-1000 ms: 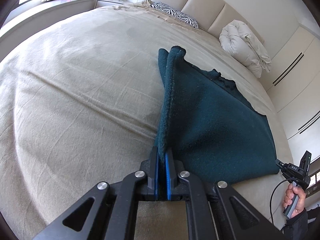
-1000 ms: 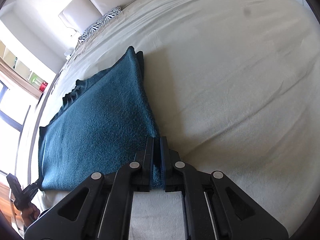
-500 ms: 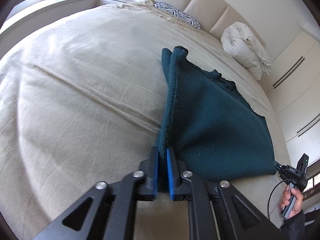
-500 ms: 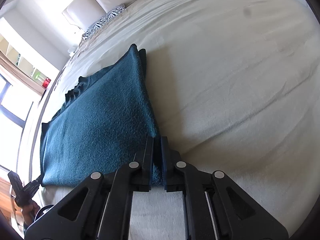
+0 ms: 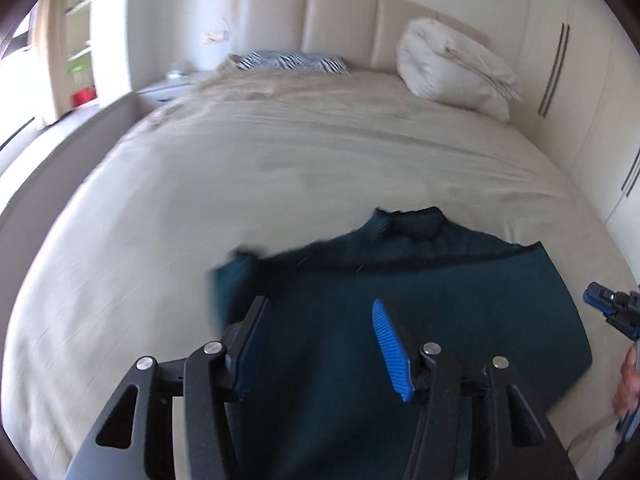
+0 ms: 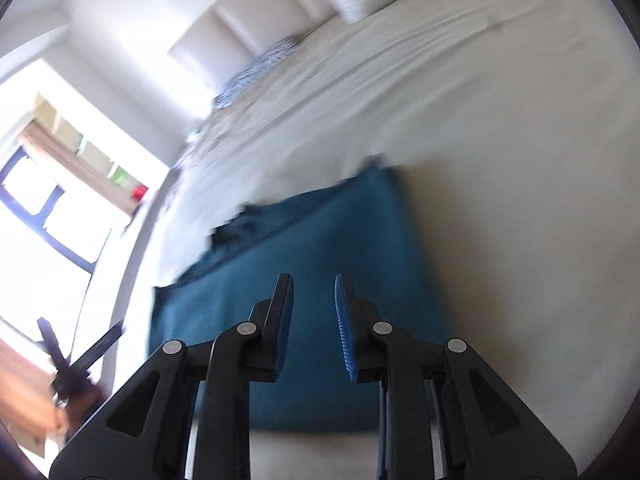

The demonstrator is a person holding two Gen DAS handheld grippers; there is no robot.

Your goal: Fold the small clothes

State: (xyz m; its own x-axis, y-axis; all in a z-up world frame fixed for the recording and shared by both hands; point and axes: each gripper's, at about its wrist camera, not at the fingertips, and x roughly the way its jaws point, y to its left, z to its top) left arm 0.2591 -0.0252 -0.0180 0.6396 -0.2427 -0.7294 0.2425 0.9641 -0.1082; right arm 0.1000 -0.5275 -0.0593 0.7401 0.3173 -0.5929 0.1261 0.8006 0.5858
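Note:
A dark teal knitted garment [image 5: 460,304] lies folded flat on the beige bed [image 5: 280,168], collar towards the headboard. My left gripper [image 5: 318,312] hovers above its near edge; its jaws are opening and nothing sits between the blue pads. In the right wrist view the same garment [image 6: 320,248] lies below my right gripper [image 6: 312,292], whose jaws are also opening, a narrow gap with nothing in it. The right gripper [image 5: 600,304] also shows at the right edge of the left wrist view, held by a hand [image 5: 628,384]. The left gripper [image 6: 76,360] is a blurred shape at the lower left.
A white bundled duvet [image 5: 452,68] and a zebra-striped pillow [image 5: 292,62] lie by the padded headboard [image 5: 340,20]. Wardrobe doors [image 5: 568,60] stand on the right, a nightstand [image 5: 168,88] and window on the left. Wide bare sheet surrounds the garment.
Both grippers were shut on the garment's edge; both have let go, risen and drawn back, the left one swinging to face the headboard. The garment now lies flat.

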